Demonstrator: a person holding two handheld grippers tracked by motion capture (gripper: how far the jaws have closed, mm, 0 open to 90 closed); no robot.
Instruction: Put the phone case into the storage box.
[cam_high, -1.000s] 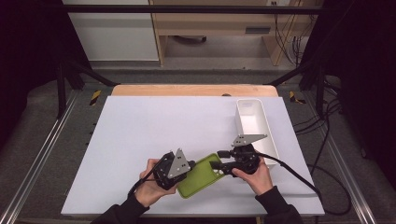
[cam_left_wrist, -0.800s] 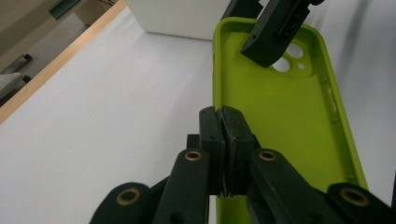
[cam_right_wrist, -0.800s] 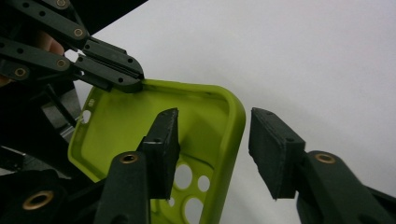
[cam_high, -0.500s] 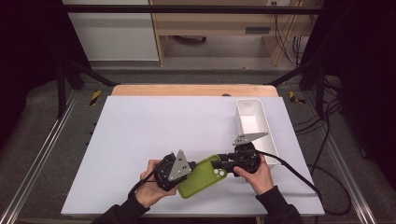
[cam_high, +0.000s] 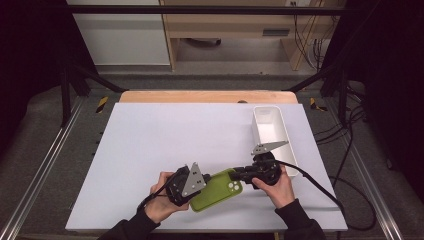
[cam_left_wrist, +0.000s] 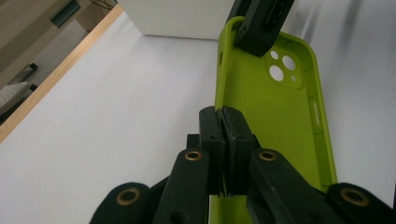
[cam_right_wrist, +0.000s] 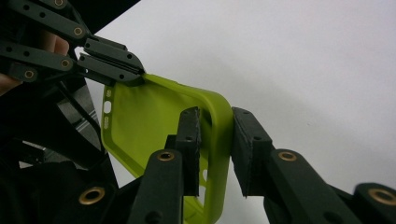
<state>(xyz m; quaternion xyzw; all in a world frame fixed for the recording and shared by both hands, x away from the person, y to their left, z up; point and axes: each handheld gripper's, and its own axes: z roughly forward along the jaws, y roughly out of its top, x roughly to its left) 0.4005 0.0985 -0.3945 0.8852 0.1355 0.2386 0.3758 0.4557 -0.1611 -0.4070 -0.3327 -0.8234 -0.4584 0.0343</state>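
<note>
left gripper (cam_left_wrist: 223, 140): jaws clamped on lime-green soft silicone phone case (cam_high: 216, 190) edge | right gripper (cam_right_wrist: 215, 149): jaws just closing around the camera-end rim | case lifted by both above white surface (cam_high: 165, 135); white rectangular plastic bin (cam_high: 270, 131) empty, placement remains

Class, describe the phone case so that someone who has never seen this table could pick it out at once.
On the white table, look at the near edge, between the person's two hands. There the phone case lies between the left gripper and right gripper, each clamped on an end. It is lime green, unlike the white bin behind.
</note>
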